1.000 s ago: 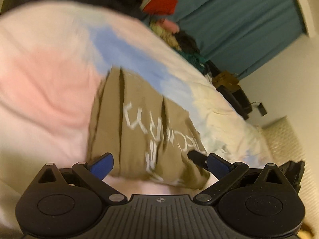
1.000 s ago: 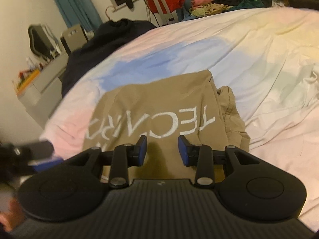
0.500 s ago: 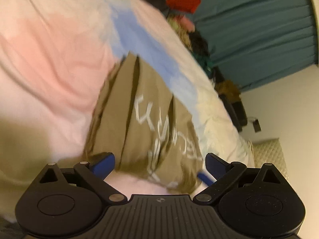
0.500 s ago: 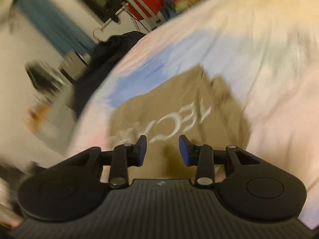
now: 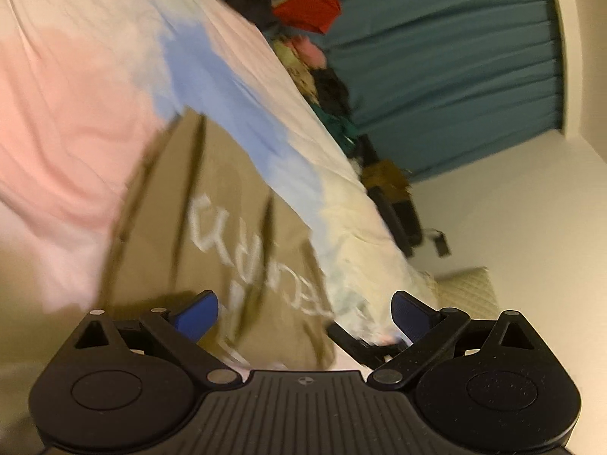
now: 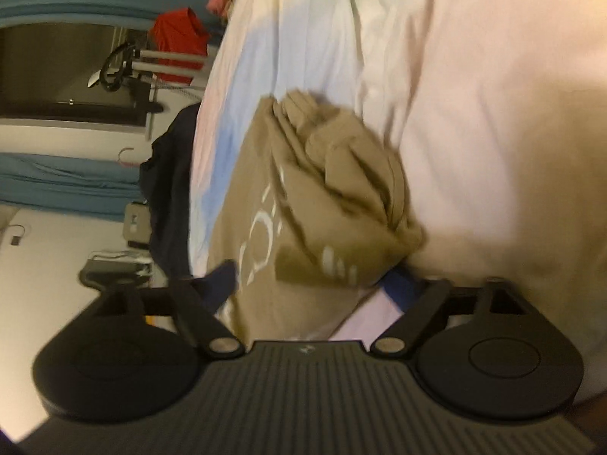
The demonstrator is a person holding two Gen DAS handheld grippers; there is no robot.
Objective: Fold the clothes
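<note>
A tan T-shirt [image 5: 227,227] with white lettering lies partly folded on the pastel bed cover [image 5: 76,113]. My left gripper [image 5: 303,314] hovers low over the shirt's near edge, open wide with nothing pinched, and its fingertips [image 5: 197,314] straddle the cloth. The right wrist view is rolled sideways. There the shirt [image 6: 341,174] is bunched into folds on one side. My right gripper [image 6: 311,288] is low at that edge. Its jaws are opening with the cloth lying between them, not pressed. The right gripper's dark tip shows between the left fingers in the left wrist view.
A dark garment [image 6: 167,189] hangs over the bed's far edge. A red garment [image 5: 311,7] and a heap of clothes [image 5: 303,53] sit beyond the bed before teal curtains [image 5: 455,76]. A dark chair [image 5: 402,208] stands by the white wall.
The right gripper has rolled about a quarter turn, sunk close to the shirt and spread its jaws from a narrow gap to wide. The left gripper stayed open and rolled a little.
</note>
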